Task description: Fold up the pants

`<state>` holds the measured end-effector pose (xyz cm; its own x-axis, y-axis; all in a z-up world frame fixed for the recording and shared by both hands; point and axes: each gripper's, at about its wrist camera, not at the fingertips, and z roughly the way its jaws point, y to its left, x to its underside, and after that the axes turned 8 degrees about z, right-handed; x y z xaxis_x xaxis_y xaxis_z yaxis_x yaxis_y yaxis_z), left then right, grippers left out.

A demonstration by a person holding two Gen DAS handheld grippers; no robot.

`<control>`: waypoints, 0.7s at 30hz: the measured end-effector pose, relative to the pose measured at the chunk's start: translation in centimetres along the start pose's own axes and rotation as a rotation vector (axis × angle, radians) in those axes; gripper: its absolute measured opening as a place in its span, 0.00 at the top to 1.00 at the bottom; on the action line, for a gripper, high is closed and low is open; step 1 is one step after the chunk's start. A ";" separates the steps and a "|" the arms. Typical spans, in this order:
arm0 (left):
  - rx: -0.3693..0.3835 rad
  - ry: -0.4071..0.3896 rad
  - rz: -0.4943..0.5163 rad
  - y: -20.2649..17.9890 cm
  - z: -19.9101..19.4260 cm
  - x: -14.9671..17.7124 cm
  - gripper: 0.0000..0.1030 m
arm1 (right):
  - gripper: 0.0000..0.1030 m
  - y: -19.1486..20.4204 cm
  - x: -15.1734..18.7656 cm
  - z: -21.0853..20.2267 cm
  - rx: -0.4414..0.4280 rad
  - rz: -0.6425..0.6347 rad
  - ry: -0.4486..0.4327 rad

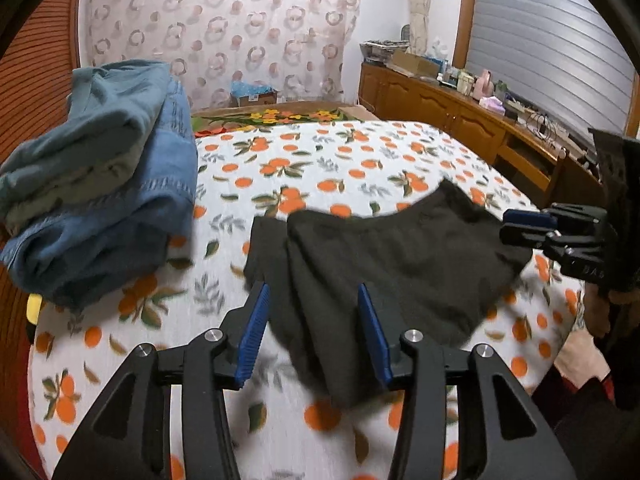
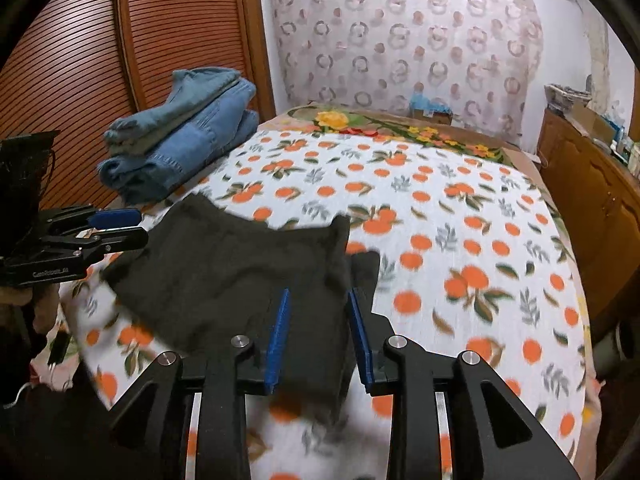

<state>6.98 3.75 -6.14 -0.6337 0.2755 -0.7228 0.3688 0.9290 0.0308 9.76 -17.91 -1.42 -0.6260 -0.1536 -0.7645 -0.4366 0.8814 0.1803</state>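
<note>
Black pants lie folded in a loose bundle on the orange-print bed sheet. My left gripper stands open over their near left edge, with dark cloth between the blue pads but not pressed by them. In the right wrist view the pants spread to the left, and my right gripper is open over their right end, the cloth lying slack between its pads. Each gripper shows in the other's view: the right one at the far right, the left one at the far left.
A stack of folded blue jeans sits at the bed's left side by a wooden slatted wardrobe. A wooden sideboard with clutter runs along the right. A person's hand shows at the right edge. A patterned curtain hangs behind.
</note>
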 end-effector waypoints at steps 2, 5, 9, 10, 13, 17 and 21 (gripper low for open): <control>0.014 0.004 -0.004 -0.1 -0.4 0.6 0.54 | 0.70 -0.1 0.5 -0.6 -0.008 0.005 0.003; 0.024 0.011 -0.003 -0.4 -0.7 1.3 0.54 | 0.70 -0.2 1.2 -1.3 -0.018 0.021 0.008; 0.008 0.030 0.008 -0.4 -0.4 1.9 0.54 | 0.70 -0.4 1.4 -1.5 -0.020 0.038 0.014; 0.008 0.034 0.006 -0.3 -0.3 1.9 0.54 | 0.70 -0.4 1.5 -1.5 -0.018 0.040 0.016; 0.006 0.044 -0.001 -0.1 0.1 2.2 0.54 | 0.70 -0.6 1.8 -1.4 -0.008 0.050 0.024; 0.003 0.050 0.000 0.0 0.4 2.5 0.54 | 0.70 -0.8 2.1 -1.2 -0.002 0.054 0.035; 0.002 0.055 0.000 0.0 0.5 2.6 0.54 | 0.70 -0.8 2.4 -1.1 -0.007 0.057 0.043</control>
<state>5.70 4.30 -8.39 -0.6702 0.2883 -0.6839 0.3698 0.9287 0.0292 7.94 -19.48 -2.71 -0.6770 -0.1224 -0.7257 -0.4041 0.8859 0.2276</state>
